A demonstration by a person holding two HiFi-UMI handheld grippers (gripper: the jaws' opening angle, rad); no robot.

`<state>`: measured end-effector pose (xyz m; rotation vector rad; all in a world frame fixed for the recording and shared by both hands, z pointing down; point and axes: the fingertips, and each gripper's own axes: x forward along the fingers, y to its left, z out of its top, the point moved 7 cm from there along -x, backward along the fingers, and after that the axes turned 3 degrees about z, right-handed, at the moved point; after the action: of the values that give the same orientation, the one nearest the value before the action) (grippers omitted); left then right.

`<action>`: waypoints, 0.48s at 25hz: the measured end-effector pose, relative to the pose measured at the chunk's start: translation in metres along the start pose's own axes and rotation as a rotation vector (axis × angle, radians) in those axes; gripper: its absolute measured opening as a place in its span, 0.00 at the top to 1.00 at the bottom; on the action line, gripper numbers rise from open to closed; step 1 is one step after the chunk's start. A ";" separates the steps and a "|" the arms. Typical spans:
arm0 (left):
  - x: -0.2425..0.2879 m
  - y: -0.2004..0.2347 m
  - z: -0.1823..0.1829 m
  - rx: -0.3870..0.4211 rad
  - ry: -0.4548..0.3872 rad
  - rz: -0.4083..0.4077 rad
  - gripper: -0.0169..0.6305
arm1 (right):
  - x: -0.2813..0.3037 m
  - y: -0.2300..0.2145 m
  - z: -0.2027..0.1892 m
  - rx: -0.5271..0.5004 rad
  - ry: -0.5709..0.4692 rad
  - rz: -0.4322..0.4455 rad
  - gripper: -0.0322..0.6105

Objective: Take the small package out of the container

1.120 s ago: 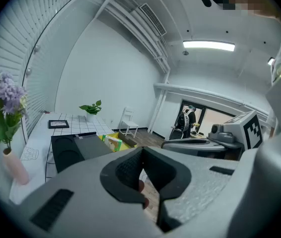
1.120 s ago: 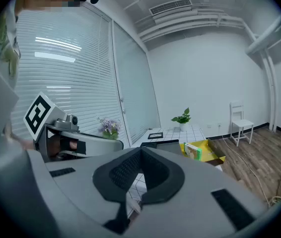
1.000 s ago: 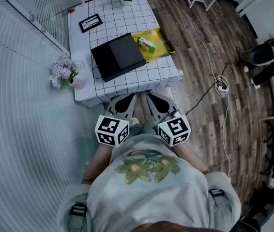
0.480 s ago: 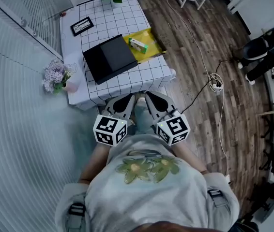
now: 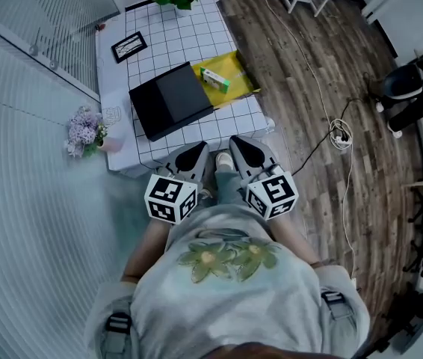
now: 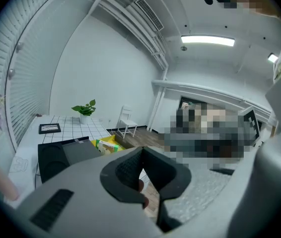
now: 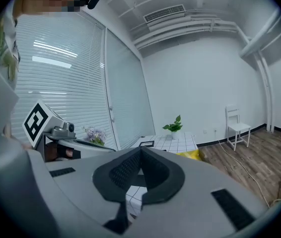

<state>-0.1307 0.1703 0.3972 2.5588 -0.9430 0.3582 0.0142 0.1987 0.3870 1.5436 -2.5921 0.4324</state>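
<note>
Grey shirt with green floral print, buckled shoulder straps.

1. Nothing I can actually read here, sorry.
2. My marker cubes: only black-and-white square patterns, no letters.
3. The small package has print, but it's way too tiny to make out.

Cool, even indoor light. A ceiling strip lamp glares white in the left gripper view. The head view is dimmer and bluish. Fisheye bending and dark corners mark both gripper views.
</note>
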 end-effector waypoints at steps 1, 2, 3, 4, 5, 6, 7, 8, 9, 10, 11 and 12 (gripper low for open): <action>0.004 0.001 0.004 0.002 0.000 0.006 0.96 | 0.003 -0.006 0.003 -0.002 -0.003 0.001 0.94; 0.008 0.003 0.007 0.003 0.000 0.010 0.96 | 0.005 -0.012 0.005 -0.003 -0.005 0.001 0.94; 0.013 0.004 0.009 0.005 0.001 0.015 0.96 | 0.008 -0.018 0.007 -0.004 -0.005 0.001 0.94; 0.017 0.006 0.012 0.006 0.001 0.020 0.96 | 0.011 -0.024 0.008 -0.004 -0.004 0.002 0.94; 0.021 0.008 0.014 0.005 0.001 0.025 0.96 | 0.014 -0.029 0.010 -0.004 -0.003 0.003 0.94; 0.026 0.010 0.017 0.004 0.000 0.030 0.96 | 0.018 -0.035 0.012 -0.004 -0.002 0.005 0.94; 0.030 0.013 0.020 0.002 -0.002 0.035 0.96 | 0.021 -0.040 0.014 -0.005 -0.003 0.009 0.94; 0.035 0.016 0.022 0.001 -0.005 0.040 0.96 | 0.026 -0.046 0.016 -0.007 -0.004 0.013 0.94; 0.040 0.019 0.025 0.001 -0.007 0.046 0.96 | 0.030 -0.051 0.017 -0.010 -0.007 0.018 0.94; 0.046 0.022 0.026 0.000 -0.008 0.051 0.96 | 0.035 -0.057 0.018 -0.014 -0.008 0.023 0.94; 0.051 0.025 0.027 -0.001 -0.008 0.055 0.96 | 0.040 -0.062 0.019 -0.017 -0.007 0.028 0.94; 0.056 0.028 0.027 -0.004 -0.005 0.059 0.96 | 0.045 -0.067 0.019 -0.019 -0.004 0.033 0.94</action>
<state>-0.1047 0.1073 0.4006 2.5336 -1.0220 0.3665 0.0524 0.1253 0.3919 1.4996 -2.6199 0.4075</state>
